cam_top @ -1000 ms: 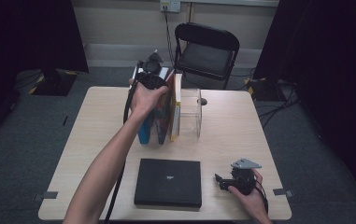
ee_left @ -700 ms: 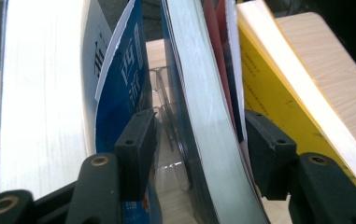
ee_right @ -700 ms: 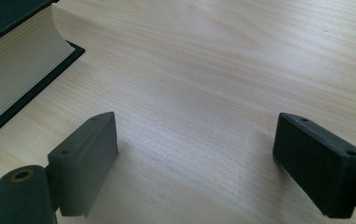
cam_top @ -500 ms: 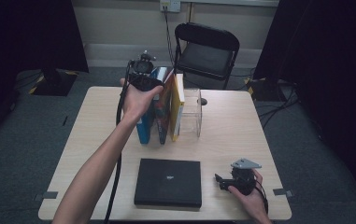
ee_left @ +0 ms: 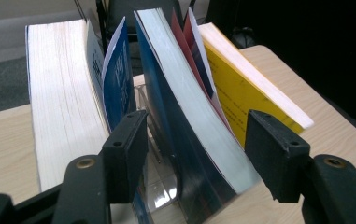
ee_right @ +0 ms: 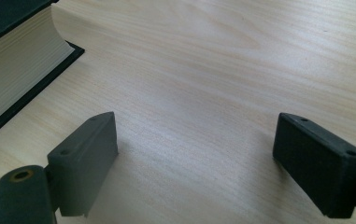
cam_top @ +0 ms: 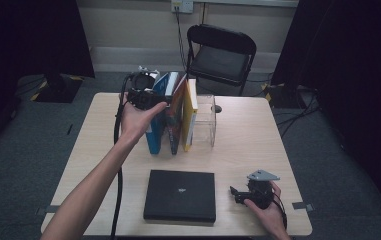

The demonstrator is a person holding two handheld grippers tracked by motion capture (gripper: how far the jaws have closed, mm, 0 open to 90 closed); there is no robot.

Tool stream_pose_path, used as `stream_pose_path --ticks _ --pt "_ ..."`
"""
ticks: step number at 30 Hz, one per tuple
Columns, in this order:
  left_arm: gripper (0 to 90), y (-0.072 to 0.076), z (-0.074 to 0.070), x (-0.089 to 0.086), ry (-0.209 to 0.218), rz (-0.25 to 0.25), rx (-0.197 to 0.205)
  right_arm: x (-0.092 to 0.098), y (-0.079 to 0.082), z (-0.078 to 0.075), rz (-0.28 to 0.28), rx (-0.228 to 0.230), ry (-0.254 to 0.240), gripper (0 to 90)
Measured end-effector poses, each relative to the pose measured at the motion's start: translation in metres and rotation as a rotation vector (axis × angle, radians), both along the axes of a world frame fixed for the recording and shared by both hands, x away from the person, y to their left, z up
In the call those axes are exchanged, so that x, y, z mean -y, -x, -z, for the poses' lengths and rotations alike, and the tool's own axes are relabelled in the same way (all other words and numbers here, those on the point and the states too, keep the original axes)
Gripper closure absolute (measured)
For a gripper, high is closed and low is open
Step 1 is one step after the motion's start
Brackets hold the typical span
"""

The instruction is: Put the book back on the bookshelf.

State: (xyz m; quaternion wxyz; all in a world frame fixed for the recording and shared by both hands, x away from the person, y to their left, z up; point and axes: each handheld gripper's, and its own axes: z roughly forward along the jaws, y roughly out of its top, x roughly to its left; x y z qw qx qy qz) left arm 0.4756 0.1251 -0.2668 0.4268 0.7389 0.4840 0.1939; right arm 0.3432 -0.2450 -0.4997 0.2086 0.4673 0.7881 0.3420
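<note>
Dark-blue book (ee_left: 185,140) stands upright, leaning left — between the left tool's (ee_left: 194,154) just-opened jaws, ungripped

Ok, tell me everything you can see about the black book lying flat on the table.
The black book is a thick hardcover with a plain matte black cover and a small pale mark near its middle. It lies flat and closed on the wooden table, near the person's edge, in front of the upright books. The right gripper view shows its cream page block and the cover overhanging it. Nothing grips it; the right gripper rests just beside it, jaws open.
</note>
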Motion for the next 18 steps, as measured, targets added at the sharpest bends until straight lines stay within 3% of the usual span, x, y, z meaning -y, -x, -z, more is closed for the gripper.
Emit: stream_pose_path --ticks 5,13,15,18 --pt "39.7 0.017 0.003 -0.007 0.049 0.026 0.048 0.0 0.0 0.0 0.002 0.0 0.0 13.6" --pt "39.6 0.034 0.011 -0.016 0.06 0.05 0.077 0.0 0.0 0.0 0.004 0.0 -0.001 13.6" --pt "39.0 0.043 0.016 -0.019 0.085 0.062 0.113 -0.001 0.0 0.0 0.005 -0.001 -0.001 13.6" --pt "39.0 0.048 0.018 -0.02 0.067 0.068 0.119 -0.001 0.0 0.0 0.005 -0.001 -0.001 13.6"
